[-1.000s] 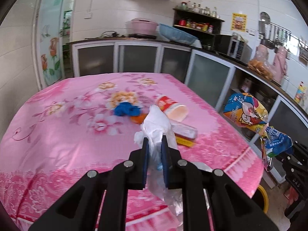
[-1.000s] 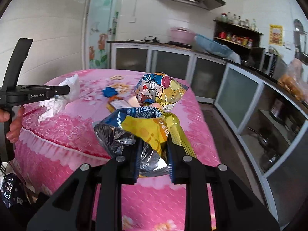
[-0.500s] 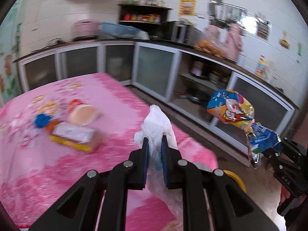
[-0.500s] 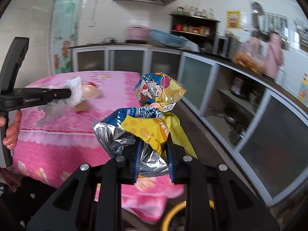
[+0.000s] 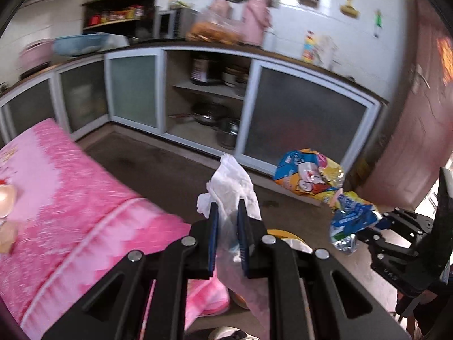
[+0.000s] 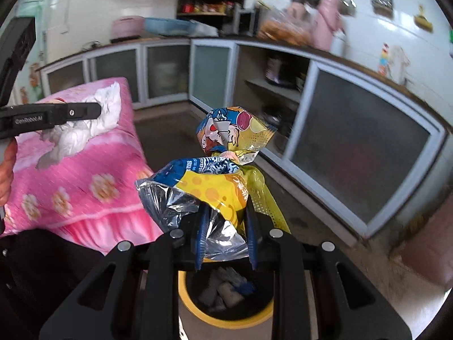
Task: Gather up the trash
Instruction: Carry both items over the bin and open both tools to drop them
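Tongs [image 6: 225, 226] now over bin [image 6: 226, 314], crumpled wrappers [image 6: 220, 175].

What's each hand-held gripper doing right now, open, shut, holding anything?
Left hand-held gripper: shut on the crumpled white tissue.
Right hand-held gripper: shut on the snack bags, over the yellow-rimmed bin.

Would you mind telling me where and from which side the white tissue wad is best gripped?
Grip the tissue wad at its narrow lower waist, coming from below, as the left gripper does now. The crumpled top fans out wide above the pads while the pinched middle is thin enough to clamp.
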Motion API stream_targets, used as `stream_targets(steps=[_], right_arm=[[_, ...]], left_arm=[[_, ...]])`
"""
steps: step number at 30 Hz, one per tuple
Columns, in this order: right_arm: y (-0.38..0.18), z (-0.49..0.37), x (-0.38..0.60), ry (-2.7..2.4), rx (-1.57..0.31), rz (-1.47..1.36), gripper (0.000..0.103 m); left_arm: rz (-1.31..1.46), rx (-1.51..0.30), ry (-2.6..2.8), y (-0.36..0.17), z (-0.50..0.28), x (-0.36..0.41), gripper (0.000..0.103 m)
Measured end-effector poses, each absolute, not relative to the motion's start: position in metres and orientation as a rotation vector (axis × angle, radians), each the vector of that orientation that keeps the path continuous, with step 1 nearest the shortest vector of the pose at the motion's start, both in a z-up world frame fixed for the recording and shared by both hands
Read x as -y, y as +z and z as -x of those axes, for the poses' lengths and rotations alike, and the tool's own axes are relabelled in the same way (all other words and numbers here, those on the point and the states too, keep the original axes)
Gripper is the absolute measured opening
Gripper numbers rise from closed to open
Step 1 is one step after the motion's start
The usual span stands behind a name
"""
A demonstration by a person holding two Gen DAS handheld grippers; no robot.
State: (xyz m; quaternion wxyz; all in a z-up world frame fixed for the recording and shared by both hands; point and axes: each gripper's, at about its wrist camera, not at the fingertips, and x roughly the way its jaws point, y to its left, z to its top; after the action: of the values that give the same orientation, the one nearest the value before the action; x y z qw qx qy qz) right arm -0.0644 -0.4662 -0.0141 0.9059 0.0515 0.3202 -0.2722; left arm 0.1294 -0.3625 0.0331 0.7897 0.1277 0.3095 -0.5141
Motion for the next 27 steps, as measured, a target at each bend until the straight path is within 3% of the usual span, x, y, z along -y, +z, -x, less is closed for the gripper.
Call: stream_targets(steps=[17, 27], right_arm=[[-0.125, 0.091, 0.518, -0.617, -0.857, -0.274, 0.023], [-0.158, 0.081, 0.535, -0.616, -0.944, -0.33, 0.024]], left_arm=[[-0.498, -0.813, -1.191, -0.063, -0.078, 0.478, 0.012], [-0.55, -0.916, -1.16, -0.113, -0.085, 0.516, 0.013]])
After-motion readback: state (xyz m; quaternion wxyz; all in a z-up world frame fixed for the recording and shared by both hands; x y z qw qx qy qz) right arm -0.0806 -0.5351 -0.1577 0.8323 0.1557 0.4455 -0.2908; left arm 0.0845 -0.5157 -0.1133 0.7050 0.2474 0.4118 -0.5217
